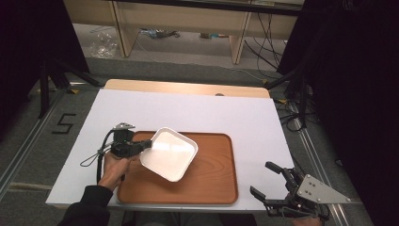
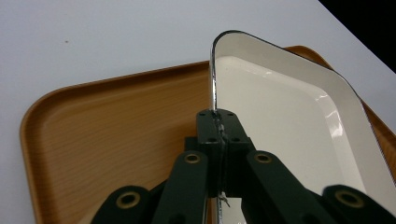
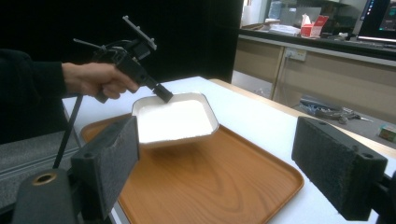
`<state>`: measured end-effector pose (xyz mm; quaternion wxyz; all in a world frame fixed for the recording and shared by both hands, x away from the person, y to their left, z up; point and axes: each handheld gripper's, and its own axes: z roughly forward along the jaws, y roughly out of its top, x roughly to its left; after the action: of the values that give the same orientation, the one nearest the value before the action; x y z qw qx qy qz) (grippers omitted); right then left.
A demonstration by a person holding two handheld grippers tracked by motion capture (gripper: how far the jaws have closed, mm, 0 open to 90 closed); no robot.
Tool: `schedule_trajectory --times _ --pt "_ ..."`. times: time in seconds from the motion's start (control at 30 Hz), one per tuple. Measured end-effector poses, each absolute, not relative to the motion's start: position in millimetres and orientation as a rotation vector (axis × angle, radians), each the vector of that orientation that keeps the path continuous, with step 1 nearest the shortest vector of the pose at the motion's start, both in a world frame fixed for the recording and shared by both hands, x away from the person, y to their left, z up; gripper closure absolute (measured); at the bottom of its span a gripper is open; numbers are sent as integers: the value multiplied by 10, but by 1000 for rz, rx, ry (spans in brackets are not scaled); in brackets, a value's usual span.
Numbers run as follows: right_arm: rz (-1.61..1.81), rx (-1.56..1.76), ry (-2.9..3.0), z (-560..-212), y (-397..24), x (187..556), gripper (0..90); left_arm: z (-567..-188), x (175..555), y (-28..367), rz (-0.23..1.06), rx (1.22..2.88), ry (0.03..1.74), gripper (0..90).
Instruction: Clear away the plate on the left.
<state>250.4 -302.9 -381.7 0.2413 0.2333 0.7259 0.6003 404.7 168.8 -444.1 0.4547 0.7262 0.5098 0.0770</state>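
The right gripper (image 3: 215,172) sat spread and empty; the left gripper (image 2: 218,128) pinched the white square enamel dish's (image 1: 170,153) rim above the brown wooden tray (image 1: 214,181).

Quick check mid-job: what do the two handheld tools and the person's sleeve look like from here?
Both tools are black, linked-bar frames with two jaws. The left tool has a pistol-style handle, a small grey plate on top and a black cable looping from it. The right tool carries a larger grey three-cornered plate with small holes; its jaws have thick dark foam-like pads. The person's left sleeve is black.
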Motion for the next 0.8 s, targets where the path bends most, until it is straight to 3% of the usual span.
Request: schedule_trajectory --times 0.8 --pt "1641 638 1992 -3820 -3029 2505 159 -4628 3931 1243 156 1950 1174 884"
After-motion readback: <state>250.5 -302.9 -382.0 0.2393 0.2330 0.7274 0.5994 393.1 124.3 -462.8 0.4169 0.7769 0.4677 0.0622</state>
